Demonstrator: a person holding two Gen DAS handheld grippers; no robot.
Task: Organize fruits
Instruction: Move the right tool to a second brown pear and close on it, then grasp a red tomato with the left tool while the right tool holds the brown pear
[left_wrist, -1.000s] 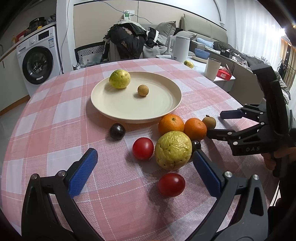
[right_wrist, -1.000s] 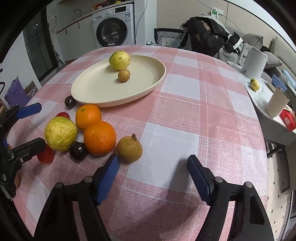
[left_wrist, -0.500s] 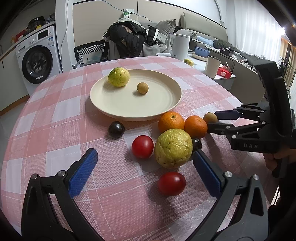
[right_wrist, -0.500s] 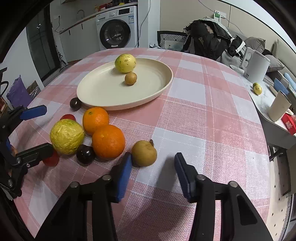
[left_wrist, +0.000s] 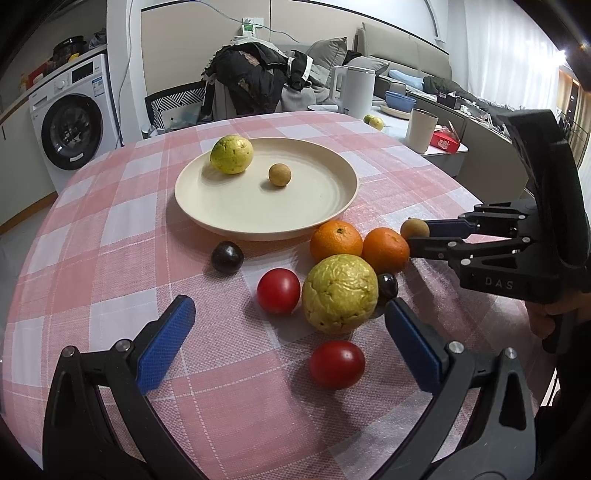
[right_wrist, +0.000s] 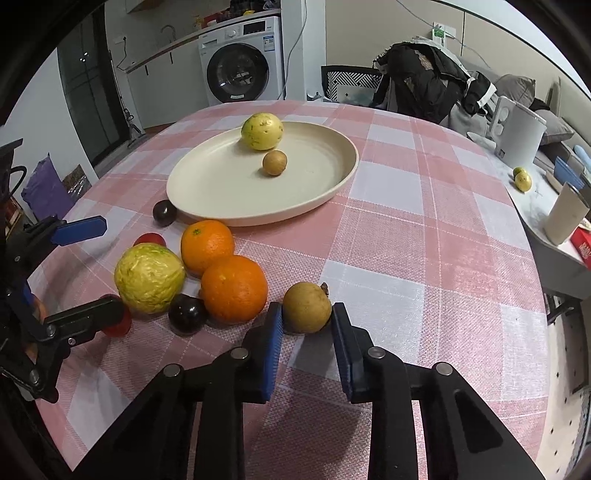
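The small brown fruit on the table, beside the oranges, now sits between my right fingers, which have narrowed to touch it; next comes lifting it to the plate. My left gripper hangs spread, grasping nothing.

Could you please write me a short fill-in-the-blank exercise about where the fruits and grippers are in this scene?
1. The cream plate holds exactly ____ fruits.
2. The right gripper has its fingers on either side of the small ____ fruit beside the oranges.
3. The left gripper is ____ and holds nothing.
4. The number of red tomatoes on the cloth is ____.

Missing words: two; brown; open; two
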